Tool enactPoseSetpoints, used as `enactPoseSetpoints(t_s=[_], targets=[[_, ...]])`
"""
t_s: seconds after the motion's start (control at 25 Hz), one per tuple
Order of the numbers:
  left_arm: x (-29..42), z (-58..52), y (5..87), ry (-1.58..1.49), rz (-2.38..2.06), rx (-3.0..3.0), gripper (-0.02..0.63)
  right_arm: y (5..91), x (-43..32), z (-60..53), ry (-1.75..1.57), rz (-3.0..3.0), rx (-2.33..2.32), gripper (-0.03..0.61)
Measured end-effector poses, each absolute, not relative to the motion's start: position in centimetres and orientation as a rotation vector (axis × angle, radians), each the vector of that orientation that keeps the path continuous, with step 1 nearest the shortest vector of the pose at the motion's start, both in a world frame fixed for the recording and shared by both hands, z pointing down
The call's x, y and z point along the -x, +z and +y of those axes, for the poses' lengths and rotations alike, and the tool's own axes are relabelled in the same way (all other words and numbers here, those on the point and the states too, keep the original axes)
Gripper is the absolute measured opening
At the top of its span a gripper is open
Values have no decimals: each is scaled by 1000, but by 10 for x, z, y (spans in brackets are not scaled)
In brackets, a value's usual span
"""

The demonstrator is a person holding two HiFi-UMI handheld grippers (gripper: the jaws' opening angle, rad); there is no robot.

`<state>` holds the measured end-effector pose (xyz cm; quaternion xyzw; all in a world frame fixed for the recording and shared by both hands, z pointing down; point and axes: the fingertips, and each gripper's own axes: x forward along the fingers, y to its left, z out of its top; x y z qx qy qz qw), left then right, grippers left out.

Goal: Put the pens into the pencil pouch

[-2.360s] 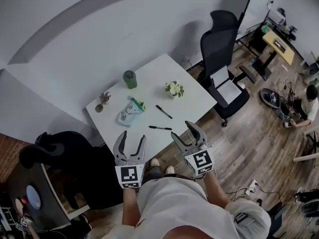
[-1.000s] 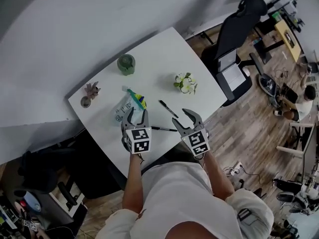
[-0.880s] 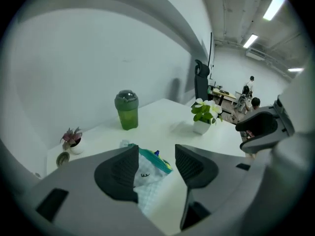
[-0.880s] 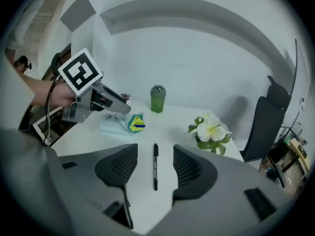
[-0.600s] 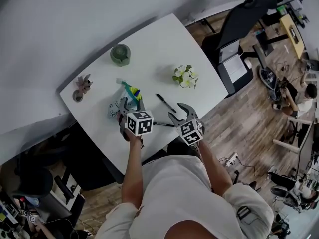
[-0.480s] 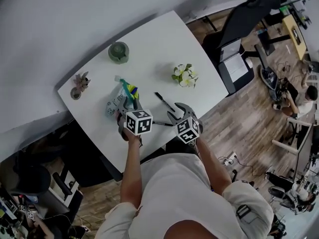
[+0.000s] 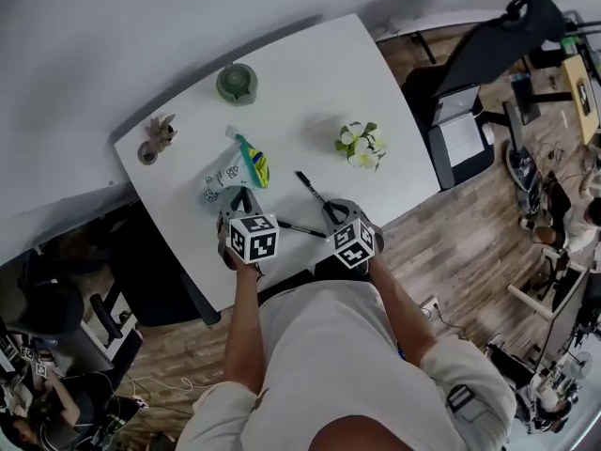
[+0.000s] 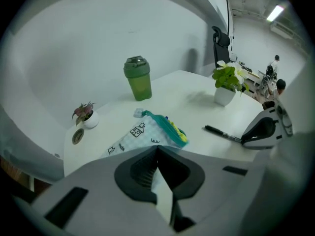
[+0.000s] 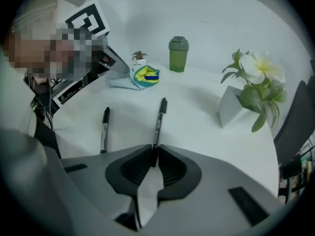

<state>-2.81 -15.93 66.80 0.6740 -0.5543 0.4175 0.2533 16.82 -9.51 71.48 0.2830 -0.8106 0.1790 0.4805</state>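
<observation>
The pencil pouch, pale with a green zip edge, lies open on the white table. My left gripper has just been closing and now stands shut on the near edge of the pouch, with fabric at its tips. A black pen lies to the right. My right gripper has just been closing on that pen's near end; the pen runs away from the shut jaws. A second black pen lies between the grippers, also visible at the left.
A green lidded cup stands at the back. A small potted plant sits at the far left edge, and a white pot of flowers stands right of the pens. A black office chair stands beyond the table's right side.
Both grippers have dropped to the tabletop and gone from open to shut. The left closed on the pouch's near edge, the right on the end of the farther pen.
</observation>
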Motion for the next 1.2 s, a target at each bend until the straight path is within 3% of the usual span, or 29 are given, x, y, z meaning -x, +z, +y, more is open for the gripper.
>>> enactPoseSetpoints(t_s=[0.24, 0.28, 0.36, 0.4, 0.76, 1.2], targets=[[36, -164, 653, 1030, -1548, -1826, -1, 699, -163, -106, 390, -2023, -647, 39], [34, -165, 652, 1019, -1540, -1826, 29, 694, -162, -110, 366, -2033, -640, 38], [29, -169, 653, 1009, -1507, -1824, 152, 685, -159, -121, 311, -2047, -625, 38], [26, -172, 653, 1015, -1504, -1822, 166, 681, -158, -127, 284, -2052, -617, 38], [9, -197, 651, 1068, -1566, -1801, 183, 660, -125, -162, 69, -2091, -518, 39], [60, -173, 643, 986, -1630, -1721, 183, 675, -84, -177, -135, -2061, -284, 38]])
